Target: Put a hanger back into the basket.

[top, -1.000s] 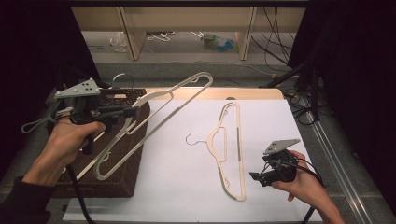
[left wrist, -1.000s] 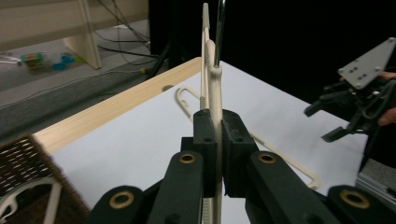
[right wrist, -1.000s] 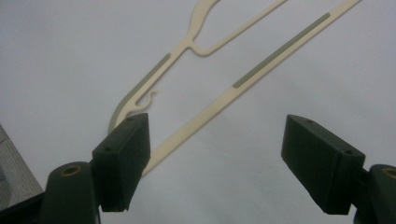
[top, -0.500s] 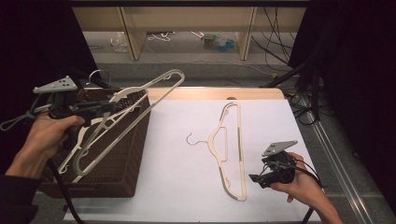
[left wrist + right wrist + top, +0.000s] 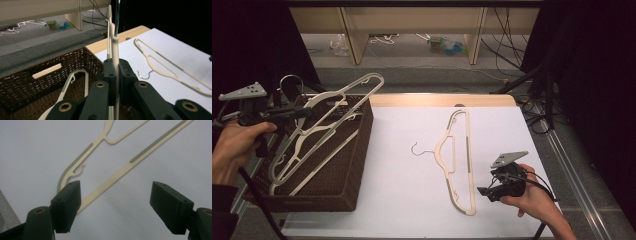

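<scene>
**Hanger over the basket**

Left gripper [image 5: 304,113] is clamped tight on a cream hanger [image 5: 329,117], holding it over the wicker basket [image 5: 357,150]. Right gripper [image 5: 484,192] has its jaws wide apart, nothing in them; a second hanger [image 5: 459,155] lies flat on the white sheet [image 5: 412,200] just beyond its fingertips.

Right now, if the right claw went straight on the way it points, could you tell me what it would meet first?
Probably the cream hanger lying on the white sheet: its long bar crosses just ahead of the open right claw, though the exact depth is hard to judge.
</scene>
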A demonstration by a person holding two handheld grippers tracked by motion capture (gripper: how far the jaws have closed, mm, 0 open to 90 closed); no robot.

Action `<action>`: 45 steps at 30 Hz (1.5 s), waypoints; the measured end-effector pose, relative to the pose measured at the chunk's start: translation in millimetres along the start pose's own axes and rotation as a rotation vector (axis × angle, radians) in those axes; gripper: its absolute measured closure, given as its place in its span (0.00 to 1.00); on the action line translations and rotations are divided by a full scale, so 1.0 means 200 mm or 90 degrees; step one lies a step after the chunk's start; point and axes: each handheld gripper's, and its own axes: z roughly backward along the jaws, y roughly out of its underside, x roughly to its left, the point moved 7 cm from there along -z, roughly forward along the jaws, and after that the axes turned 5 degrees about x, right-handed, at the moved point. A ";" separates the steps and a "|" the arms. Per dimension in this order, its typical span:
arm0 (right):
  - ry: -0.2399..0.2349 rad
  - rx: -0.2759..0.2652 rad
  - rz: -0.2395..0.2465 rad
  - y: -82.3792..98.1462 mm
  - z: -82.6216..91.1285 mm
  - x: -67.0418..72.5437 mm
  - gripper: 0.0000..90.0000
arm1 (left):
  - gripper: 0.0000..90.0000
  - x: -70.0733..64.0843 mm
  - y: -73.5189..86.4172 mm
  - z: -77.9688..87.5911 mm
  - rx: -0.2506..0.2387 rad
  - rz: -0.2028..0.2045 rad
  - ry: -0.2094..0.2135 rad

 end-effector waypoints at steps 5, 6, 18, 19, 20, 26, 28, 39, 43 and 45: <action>-0.004 0.002 -0.002 0.00 0.00 0.00 0.29 | 0.95 0.09 0.05 0.00 0.001 0.014 0.000; -0.004 0.002 -0.002 0.00 0.00 0.00 0.29 | 0.95 0.10 0.06 0.00 0.006 0.012 -0.003; -0.006 0.004 -0.001 0.00 0.00 0.00 0.30 | 0.96 0.26 0.20 0.04 0.017 0.054 -0.001; -0.006 0.005 -0.003 0.00 0.00 0.00 0.30 | 0.95 0.26 0.21 0.04 0.019 0.059 0.000; -0.006 0.005 -0.002 0.00 0.00 0.00 0.30 | 0.96 0.27 0.23 0.03 0.031 0.062 -0.003; -0.007 0.010 -0.003 0.01 -0.01 0.01 0.30 | 0.95 0.30 0.31 0.00 0.055 0.083 0.001; -0.007 0.013 -0.008 0.01 -0.01 0.01 0.30 | 0.95 0.30 0.34 -0.02 0.057 0.088 0.012; -0.002 0.007 -0.004 0.01 -0.01 0.00 0.30 | 0.95 0.31 0.48 -0.13 0.120 0.099 0.013; -0.006 0.010 -0.003 0.01 -0.01 0.01 0.30 | 0.95 0.32 0.52 -0.17 0.147 0.096 -0.008; -0.001 -0.004 0.009 0.00 -0.01 0.00 0.30 | 0.94 0.35 0.53 -0.18 0.145 0.108 -0.021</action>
